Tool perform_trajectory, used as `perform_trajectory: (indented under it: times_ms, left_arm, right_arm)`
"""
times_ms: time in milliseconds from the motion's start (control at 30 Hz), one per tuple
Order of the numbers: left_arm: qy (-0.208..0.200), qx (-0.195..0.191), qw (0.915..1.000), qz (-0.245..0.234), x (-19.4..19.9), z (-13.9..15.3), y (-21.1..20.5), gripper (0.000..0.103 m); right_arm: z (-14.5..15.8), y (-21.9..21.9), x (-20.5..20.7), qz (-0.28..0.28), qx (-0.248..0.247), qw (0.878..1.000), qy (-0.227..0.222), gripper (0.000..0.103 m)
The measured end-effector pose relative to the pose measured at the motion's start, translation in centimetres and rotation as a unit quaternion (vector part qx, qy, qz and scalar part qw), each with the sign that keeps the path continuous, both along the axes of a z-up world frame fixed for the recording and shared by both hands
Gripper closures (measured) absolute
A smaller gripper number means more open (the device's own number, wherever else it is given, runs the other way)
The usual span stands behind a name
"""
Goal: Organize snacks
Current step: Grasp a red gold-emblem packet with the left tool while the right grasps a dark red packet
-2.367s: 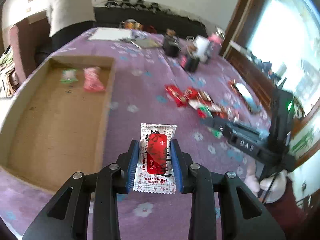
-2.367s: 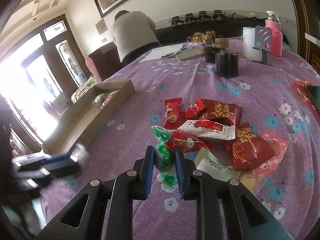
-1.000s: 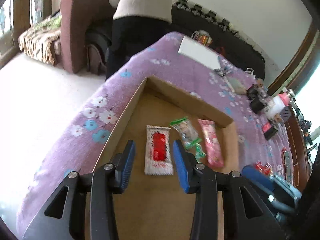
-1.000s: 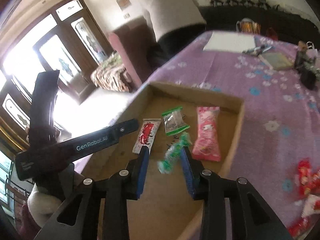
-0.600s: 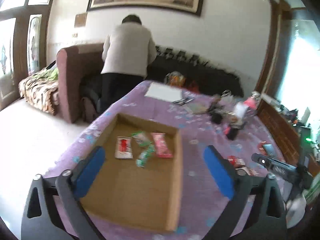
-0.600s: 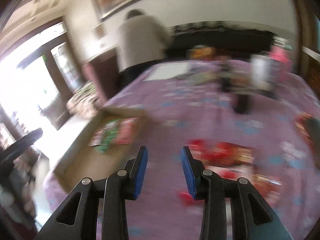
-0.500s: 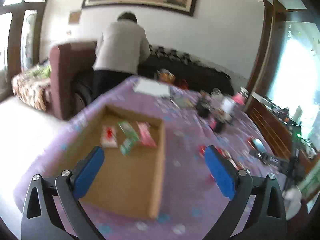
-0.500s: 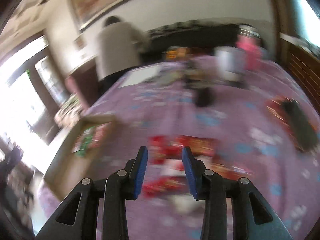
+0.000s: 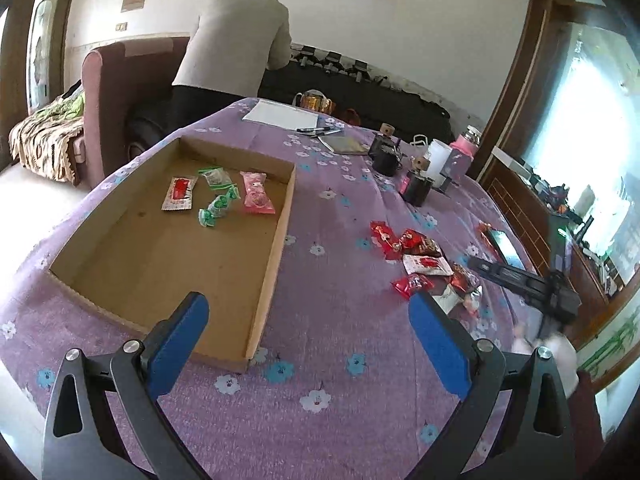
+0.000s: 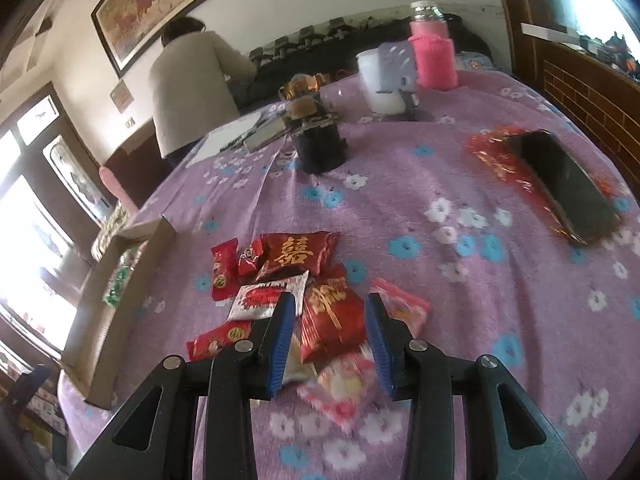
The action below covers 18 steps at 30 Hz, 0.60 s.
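Four snacks boxed, the pile on the bench yet to go.

My left tongs hang spread wide and empty above the cardboard tray, which holds four packets; my right tongs, spread, straddle a red packet in the loose pile.

We've got lots of bare floor in the near half of the cardboard tray, only its low walls to clear. Tabletop between tray and snack pile is open; black cups crowd the far right.
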<state>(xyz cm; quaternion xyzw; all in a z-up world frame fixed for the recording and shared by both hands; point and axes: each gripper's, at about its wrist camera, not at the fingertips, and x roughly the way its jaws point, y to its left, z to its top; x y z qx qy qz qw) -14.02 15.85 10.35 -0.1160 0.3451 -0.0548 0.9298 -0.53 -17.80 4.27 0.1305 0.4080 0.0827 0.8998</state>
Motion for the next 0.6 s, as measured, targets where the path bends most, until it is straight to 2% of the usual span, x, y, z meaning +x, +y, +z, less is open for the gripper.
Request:
perform_trajectory:
  times_ms: [133, 233, 367, 467, 533, 600]
  left_arm:
    - [0.003, 0.008, 0.9998, -0.02, 0.2, 0.0, -0.9, 0.002]
    - [-0.003, 0.03, 0.9989, -0.036, 0.6, 0.1, -2.2, 0.002]
    - [0.0, 0.058, 0.9957, -0.071, 2.3, -0.5, -5.2, 0.002]
    - [0.0, 0.085, 0.9907, -0.106, 4.1, -1.4, -8.3, 0.002]
    - [0.003, 0.103, 0.9855, -0.134, 5.4, -2.3, -10.4, 0.002]
    - [0.008, 0.119, 0.9796, -0.162, 6.8, -3.1, -12.3, 0.002]
  right_arm:
    - [-1.6, 1.6, 2.1, 0.023, -0.033, 0.999, 0.018, 0.064]
    - [-1.8, 2.1, 1.8, 0.038, -0.05, 0.998, 0.012, 0.064]
    - [-2.2, 1.9, 1.6, 0.042, -0.047, 0.998, 0.006, 0.061]
    - [-3.1, 1.3, 1.9, 0.039, -0.041, 0.998, 0.018, 0.059]
    - [-2.7, 1.1, 1.7, 0.038, -0.032, 0.999, 0.015, 0.067]
    - [-2.4, 0.6, 1.3, 0.034, -0.018, 0.999, 0.009, 0.068]
